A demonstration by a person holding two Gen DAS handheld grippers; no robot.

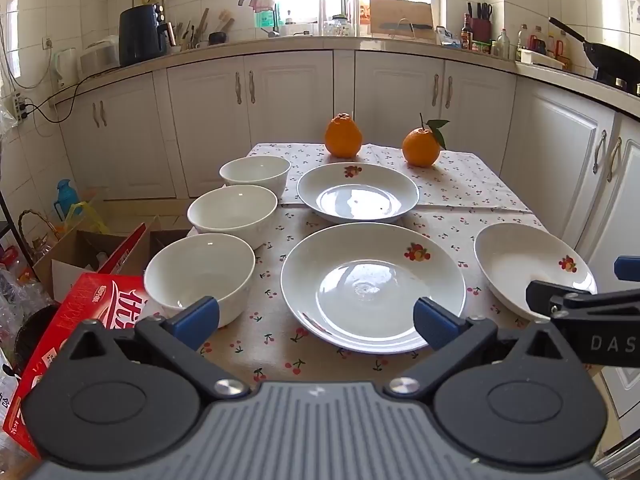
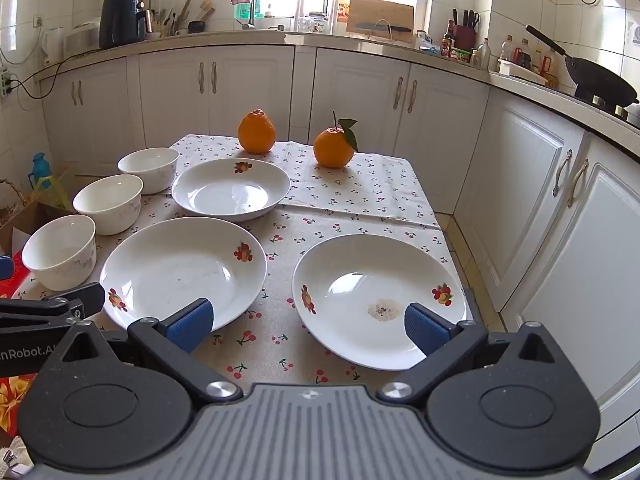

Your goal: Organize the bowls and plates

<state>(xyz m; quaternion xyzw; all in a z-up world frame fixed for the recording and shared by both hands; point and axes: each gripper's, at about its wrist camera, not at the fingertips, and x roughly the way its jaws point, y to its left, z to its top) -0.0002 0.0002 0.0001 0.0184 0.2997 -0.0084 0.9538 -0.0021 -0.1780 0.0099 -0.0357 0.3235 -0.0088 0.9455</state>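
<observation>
Three white bowls line the table's left side: near bowl (image 1: 200, 272) (image 2: 60, 252), middle bowl (image 1: 233, 214) (image 2: 109, 202), far bowl (image 1: 255, 173) (image 2: 149, 169). Three white fruit-print plates lie on the cloth: far plate (image 1: 357, 196) (image 2: 231, 188), middle plate (image 1: 373, 285) (image 2: 182, 270), right plate (image 1: 532, 264) (image 2: 378, 300) with a small stain. My left gripper (image 1: 316, 320) hangs open above the table's near edge, between the near bowl and the middle plate. My right gripper (image 2: 308, 320) stands open, one pad over the middle plate's rim, the other over the right plate.
Two oranges (image 1: 343, 136) (image 1: 421, 147) sit at the table's far edge. A red carton (image 1: 80, 320) and open boxes crowd the floor left of the table (image 1: 460, 184). White cabinets (image 2: 540, 184) run behind and along the right, leaving a narrow aisle.
</observation>
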